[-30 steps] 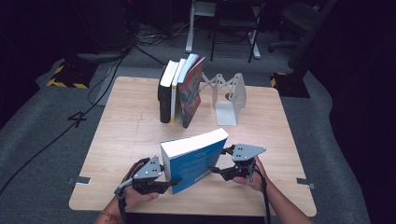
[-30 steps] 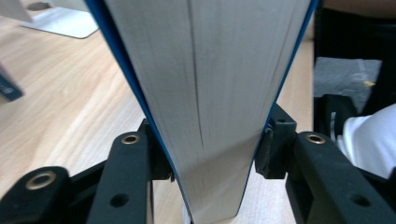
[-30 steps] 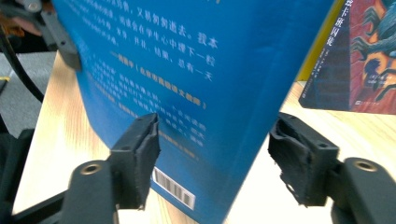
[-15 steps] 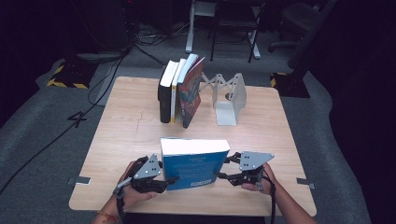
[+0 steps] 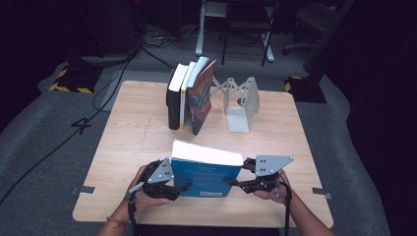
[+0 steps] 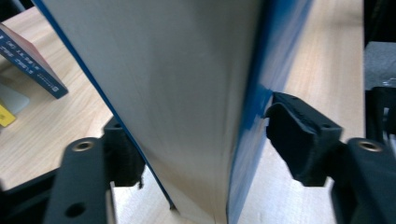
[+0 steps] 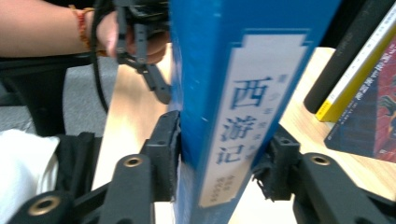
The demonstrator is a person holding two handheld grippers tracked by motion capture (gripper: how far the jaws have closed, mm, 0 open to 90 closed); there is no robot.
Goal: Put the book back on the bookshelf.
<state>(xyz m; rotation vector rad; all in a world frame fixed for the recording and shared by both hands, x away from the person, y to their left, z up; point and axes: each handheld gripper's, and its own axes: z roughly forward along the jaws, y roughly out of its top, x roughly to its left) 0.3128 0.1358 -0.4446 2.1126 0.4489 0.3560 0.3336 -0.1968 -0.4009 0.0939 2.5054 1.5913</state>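
A thick blue book (image 5: 206, 172) with a white label stands on its edge near the table's front, top leaning slightly left. My left gripper (image 5: 186, 187) holds its left end. In the left gripper view the book (image 6: 187, 70) fills the gap and both pads (image 6: 289, 130) lie against its covers; these jaws (image 6: 201, 140) have just been opening wider. My right gripper (image 5: 231, 182) has just been closing and is now shut on the spine end (image 7: 210, 46), with a pad (image 7: 170, 149) on each side of it (image 7: 219, 163).
Three books (image 5: 189, 96) stand in a row at the back of the wooden table (image 5: 137, 132), the rightmost leaning. A white metal bookend (image 5: 241, 105) stands to their right. Chair legs and cables are on the floor beyond.
The blue book has turned from a tilted, corner-up pose to standing along the front edge. The right gripper has moved right and up a little; the left hand stayed put.
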